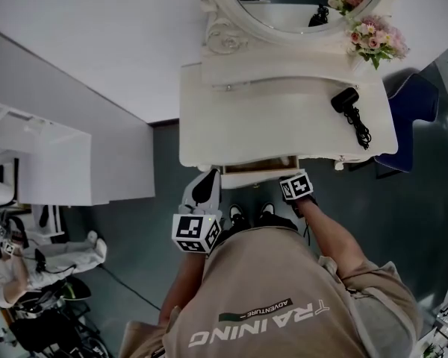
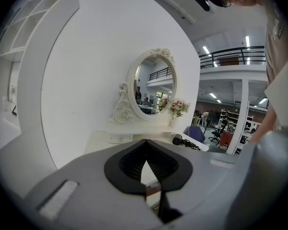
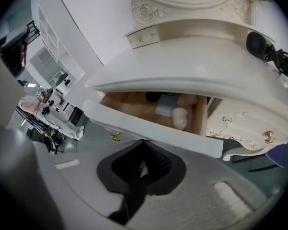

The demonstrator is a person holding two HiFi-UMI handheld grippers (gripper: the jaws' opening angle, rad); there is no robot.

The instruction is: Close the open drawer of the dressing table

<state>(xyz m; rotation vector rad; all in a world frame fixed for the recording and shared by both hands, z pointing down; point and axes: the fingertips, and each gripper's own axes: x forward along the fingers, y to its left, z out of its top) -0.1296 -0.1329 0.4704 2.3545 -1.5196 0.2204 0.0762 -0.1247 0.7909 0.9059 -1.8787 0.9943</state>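
Observation:
The white dressing table (image 1: 209, 125) stands against the wall with its middle drawer (image 1: 257, 166) pulled partly out. In the right gripper view the drawer (image 3: 153, 127) shows a wooden inside holding a paper and a few small pale and dark items. A gold handle (image 3: 115, 137) hangs on its front. My right gripper (image 3: 143, 141) is shut and empty, with its tips right at the drawer front's lower edge. My left gripper (image 2: 145, 142) is also shut and empty. It sits at tabletop height by the table's left front corner (image 1: 209, 176). The right gripper (image 1: 295, 185) is at the drawer's right end.
On the tabletop lie a black hair dryer (image 1: 349, 103) with its cord and a flower bunch (image 1: 375, 39) beside the oval mirror (image 1: 299, 6). A blue chair (image 1: 411, 114) stands to the right, white shelving (image 1: 37, 159) to the left. A side drawer has a gold knob (image 3: 269, 138).

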